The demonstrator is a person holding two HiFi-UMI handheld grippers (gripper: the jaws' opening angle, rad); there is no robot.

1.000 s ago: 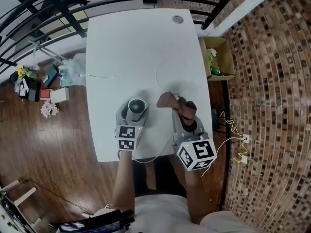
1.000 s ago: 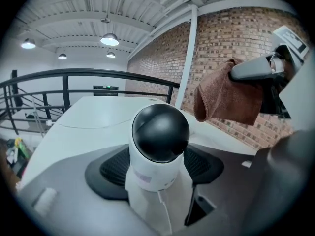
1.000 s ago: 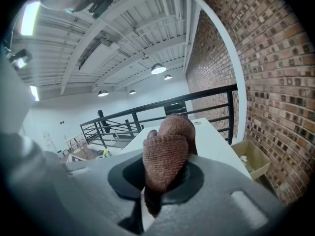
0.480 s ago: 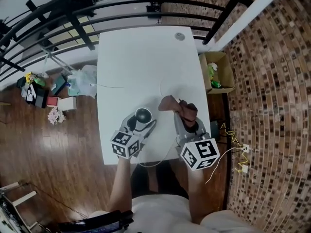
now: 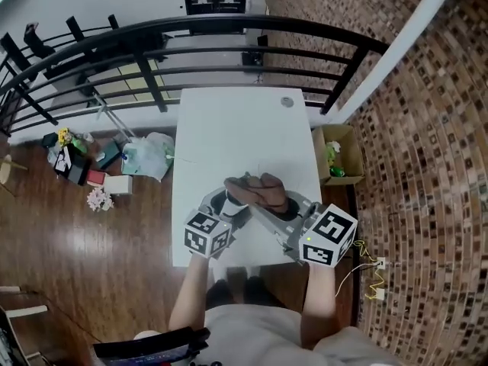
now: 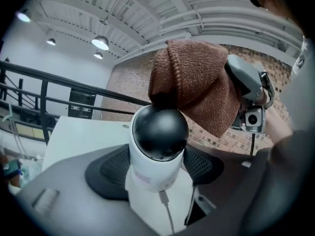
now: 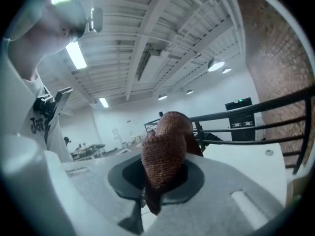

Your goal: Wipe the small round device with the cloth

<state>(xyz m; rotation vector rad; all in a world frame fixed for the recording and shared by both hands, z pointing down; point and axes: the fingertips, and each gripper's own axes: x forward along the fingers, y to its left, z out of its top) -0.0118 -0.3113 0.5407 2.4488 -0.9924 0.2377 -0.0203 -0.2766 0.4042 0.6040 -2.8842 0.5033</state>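
Raised clear above the white table [image 5: 244, 128] — a small round device [image 6: 158, 141], black dome on a white body, cable [image 6: 166, 213] trailing beneath. Clamped at that white body by the left gripper [image 6: 157, 173], jaws set wide around it. Bunched tight in the closed jaws of the right gripper [image 7: 158, 178]: a brown terry cloth [image 7: 162, 151], lying against the top of the dome. Probably light, rigid and smooth — liable to slip or twist, glossy dome easily marked. Best gripped low on the body, dome left free; limp cloth best held by its bunched end.
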